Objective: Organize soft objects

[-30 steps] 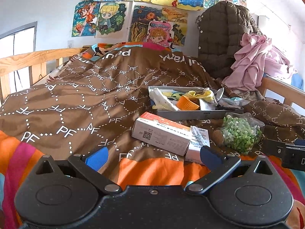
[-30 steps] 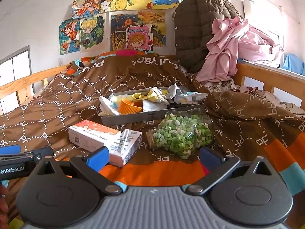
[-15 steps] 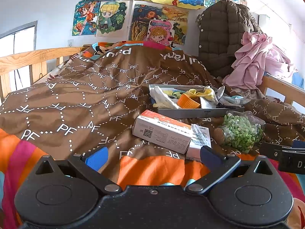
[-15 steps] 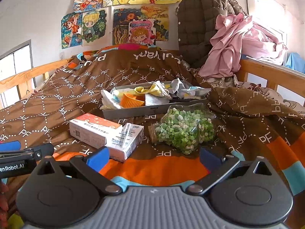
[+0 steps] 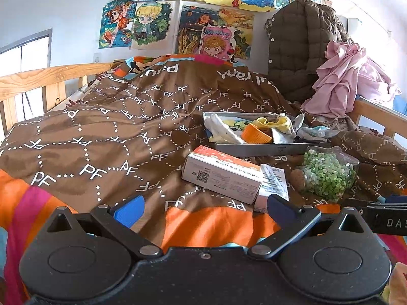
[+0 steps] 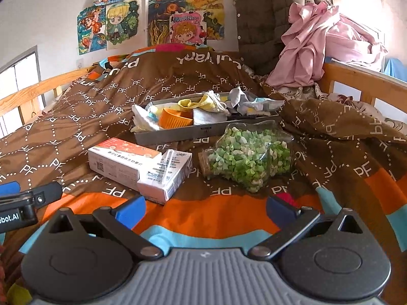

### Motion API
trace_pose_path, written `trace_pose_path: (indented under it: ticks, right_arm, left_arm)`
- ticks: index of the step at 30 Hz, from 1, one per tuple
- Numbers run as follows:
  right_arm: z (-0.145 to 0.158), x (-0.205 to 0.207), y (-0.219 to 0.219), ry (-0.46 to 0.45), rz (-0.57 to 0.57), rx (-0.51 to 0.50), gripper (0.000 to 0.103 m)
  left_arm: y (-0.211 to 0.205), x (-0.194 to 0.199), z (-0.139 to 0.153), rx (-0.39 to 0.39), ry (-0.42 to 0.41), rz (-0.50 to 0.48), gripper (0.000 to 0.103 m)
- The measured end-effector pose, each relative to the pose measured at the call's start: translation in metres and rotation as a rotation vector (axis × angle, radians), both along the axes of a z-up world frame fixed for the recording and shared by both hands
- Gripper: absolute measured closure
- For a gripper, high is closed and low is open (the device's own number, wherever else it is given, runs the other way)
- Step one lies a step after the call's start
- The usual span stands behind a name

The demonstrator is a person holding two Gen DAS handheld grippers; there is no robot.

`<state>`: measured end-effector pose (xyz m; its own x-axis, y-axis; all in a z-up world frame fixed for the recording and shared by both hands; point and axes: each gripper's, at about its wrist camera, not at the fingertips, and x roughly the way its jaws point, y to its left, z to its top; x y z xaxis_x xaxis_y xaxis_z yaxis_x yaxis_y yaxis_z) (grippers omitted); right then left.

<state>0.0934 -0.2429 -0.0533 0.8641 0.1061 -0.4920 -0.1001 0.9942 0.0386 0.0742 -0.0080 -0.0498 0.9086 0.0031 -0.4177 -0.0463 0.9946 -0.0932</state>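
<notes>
While I am holding the left gripper (image 5: 203, 207) low over the bedspread (image 5: 106, 137), its fingers are spread and empty; the grey tray (image 5: 267, 150) of soft cloths is lying ahead, behind two cartons (image 5: 223, 178). Through the right wrist view, the right gripper (image 6: 204, 207) is likewise gaping, aiming near the jar of green pieces (image 6: 249, 157). I am judging a slow, level approach best.

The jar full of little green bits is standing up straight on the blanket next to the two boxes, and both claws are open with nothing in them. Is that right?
Not quite. The jar of green bits is lying on its side, its cork end toward the two boxes, as the right wrist view shows. The rest holds: it is on the blanket beside the boxes, and the left claw and right claw are both open and empty.
</notes>
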Motion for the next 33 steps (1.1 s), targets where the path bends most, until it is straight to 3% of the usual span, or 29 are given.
trace_pose_path:
  ticks: [33]
  right_arm:
    - [-0.0053,0.0061,0.0084,-0.021,0.025,-0.012,0.0]
  left_arm:
    - [0.0088,0.0013,-0.0049,0.003,-0.014,0.038,0.001]
